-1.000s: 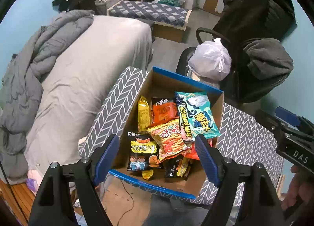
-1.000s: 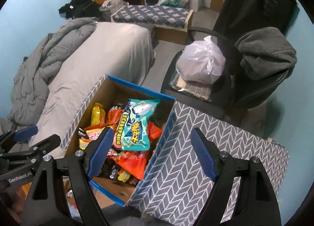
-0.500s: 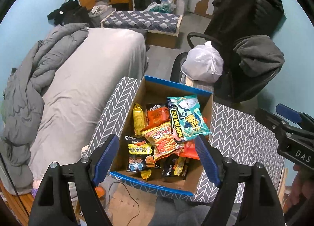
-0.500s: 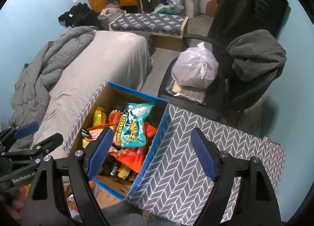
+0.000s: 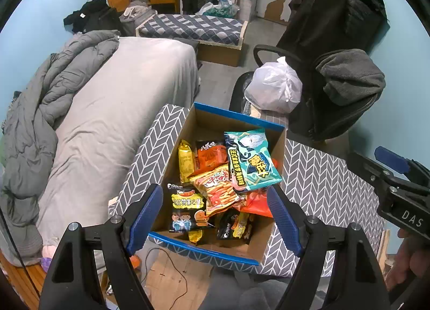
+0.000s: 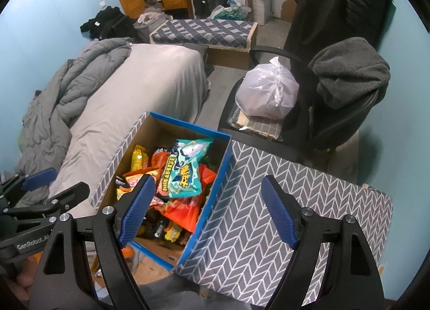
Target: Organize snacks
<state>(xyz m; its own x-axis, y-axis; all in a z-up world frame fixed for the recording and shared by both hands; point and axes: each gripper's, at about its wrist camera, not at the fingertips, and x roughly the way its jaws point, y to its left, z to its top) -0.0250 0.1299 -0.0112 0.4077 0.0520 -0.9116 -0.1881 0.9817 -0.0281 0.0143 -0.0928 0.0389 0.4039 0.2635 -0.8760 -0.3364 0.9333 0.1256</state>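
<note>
— Cardboard, blue along the rim: that is the box (image 5: 239, 117) we see below both grippers, standing open and filled with snack packets.

— We agree. On top of the pile lies a teal packet (image 5: 248, 160), tilted, overlapping an orange packet of sticks (image 5: 216, 186). A yellow packet (image 5: 186, 160) stands against the left wall, and a black packet (image 5: 186, 209) lies near the front edge.

— Our left gripper (image 5: 215, 214) hangs above the box's near edge, its blue pads far apart and nothing between them.

— Our right gripper (image 6: 207, 209) is just as wide and holds nothing. It sits over the box's right wall and the grey chevron cloth (image 6: 268, 202) beside it.

— Beyond the box we see a grey bed (image 5: 115, 111) to the left and a white plastic bag (image 5: 274, 88) on a black chair (image 6: 309, 124).
</note>
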